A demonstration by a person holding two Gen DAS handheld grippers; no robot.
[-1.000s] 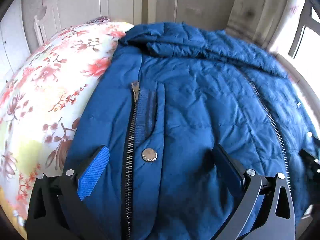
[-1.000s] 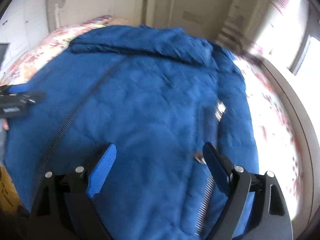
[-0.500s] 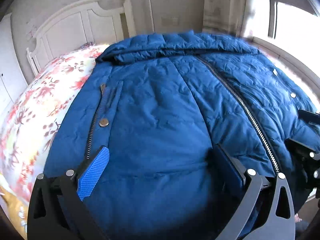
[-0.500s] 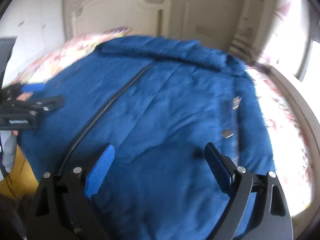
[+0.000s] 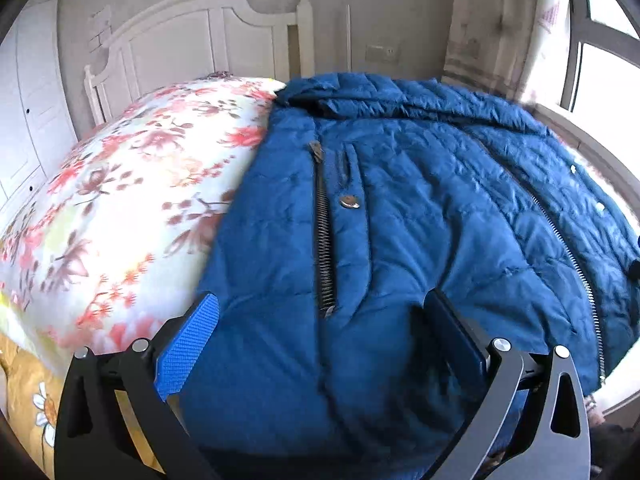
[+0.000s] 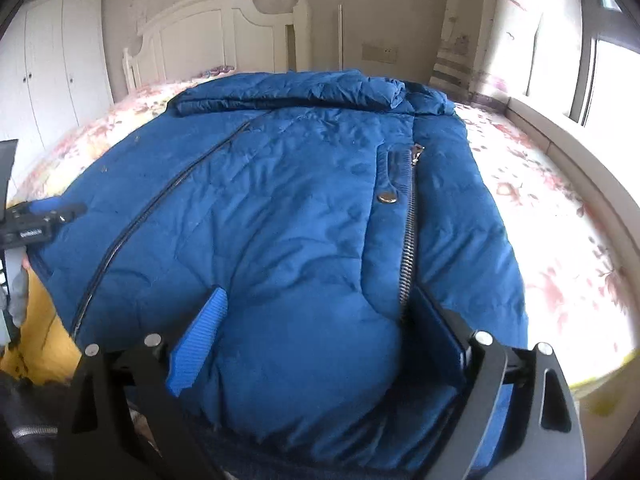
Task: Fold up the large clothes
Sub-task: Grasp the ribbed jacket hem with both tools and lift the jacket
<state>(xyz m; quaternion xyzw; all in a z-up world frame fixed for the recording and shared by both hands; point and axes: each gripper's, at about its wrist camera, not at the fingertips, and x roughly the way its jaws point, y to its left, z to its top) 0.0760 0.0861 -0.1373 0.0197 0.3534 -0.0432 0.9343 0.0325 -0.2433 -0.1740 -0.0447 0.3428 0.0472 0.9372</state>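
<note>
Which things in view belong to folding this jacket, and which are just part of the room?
Part of the job:
blue padded jacket, spread front-up on the bed
left gripper, jaws wide at the jacket's near hem
right gripper, jaws wide at the near hem

Just there:
floral bedspread
white headboard
white wardrobe
window

A blue jacket (image 5: 420, 220) lies spread on a flowered bedspread (image 5: 120, 208). The left gripper (image 5: 320, 312) hovers wide open above its hem, near a pocket zipper (image 5: 325, 240).
</note>
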